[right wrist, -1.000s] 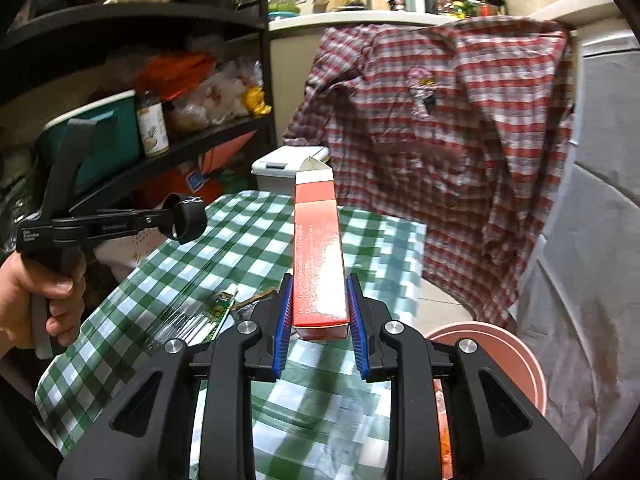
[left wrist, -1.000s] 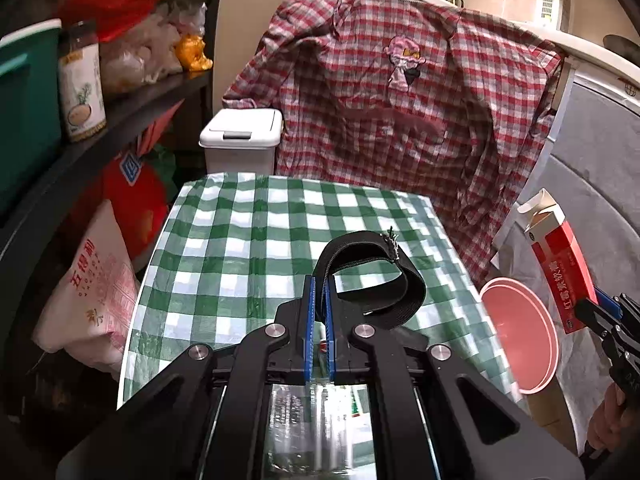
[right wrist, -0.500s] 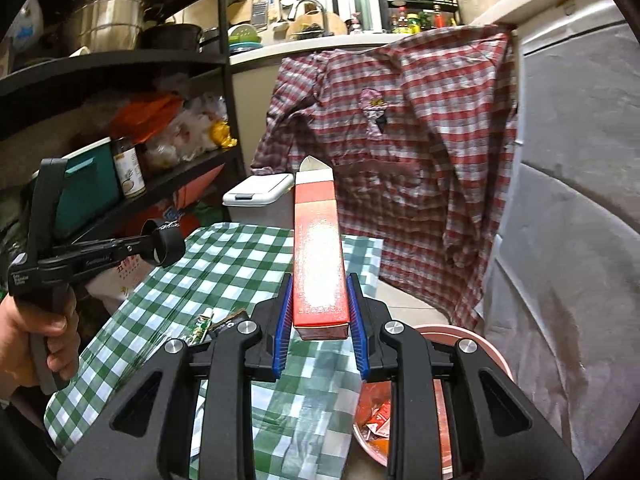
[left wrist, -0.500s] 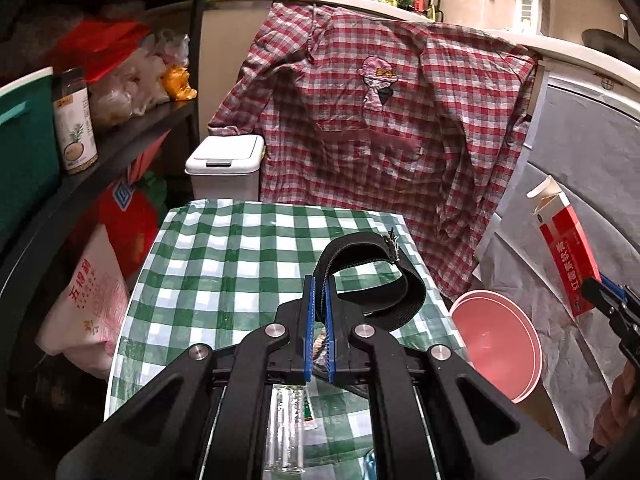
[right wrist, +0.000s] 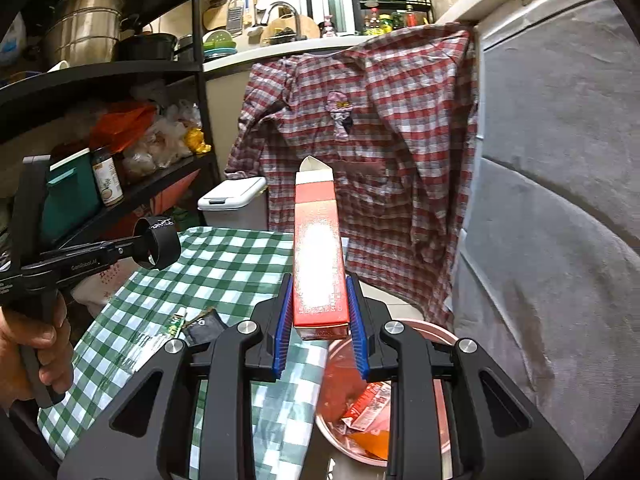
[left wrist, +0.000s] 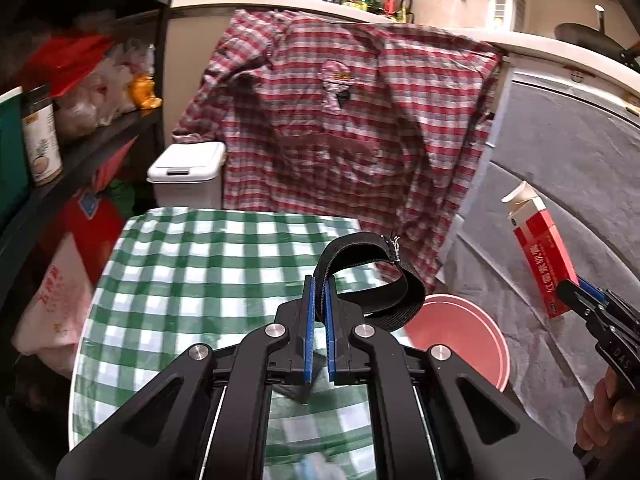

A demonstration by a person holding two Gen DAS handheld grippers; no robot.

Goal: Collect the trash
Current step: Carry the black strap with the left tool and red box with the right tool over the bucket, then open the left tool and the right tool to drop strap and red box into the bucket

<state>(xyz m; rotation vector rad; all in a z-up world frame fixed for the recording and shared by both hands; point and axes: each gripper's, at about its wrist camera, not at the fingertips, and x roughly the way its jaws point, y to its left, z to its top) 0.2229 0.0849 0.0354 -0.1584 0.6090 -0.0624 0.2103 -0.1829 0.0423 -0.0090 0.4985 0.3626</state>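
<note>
My left gripper (left wrist: 319,292) is shut on a looped black strap (left wrist: 372,272), held above the green checked table (left wrist: 192,264). From the right wrist view the same left gripper (right wrist: 138,249) and strap (right wrist: 160,242) show at the left, with a hand on the handle. A long red and white carton (right wrist: 318,256) stands upright between the blue pads of my right gripper (right wrist: 318,308), which is shut on it. In the left wrist view that carton (left wrist: 540,252) hangs above and to the right of a pink bin (left wrist: 464,336) beside the table. The bin (right wrist: 404,330) holds red wrappers.
A few wrappers (right wrist: 192,324) lie on the table near its front. A white lidded bin (left wrist: 186,176) stands behind the table. A red plaid shirt (left wrist: 340,128) hangs at the back. Dark shelves (left wrist: 80,148) with jars and bags run along the left. A grey cover (right wrist: 560,200) drapes the right.
Both grippers have risen and drifted right across the table toward the pink bin. The strap and the carton stay gripped. More of the bin's inside shows under the right gripper.
</note>
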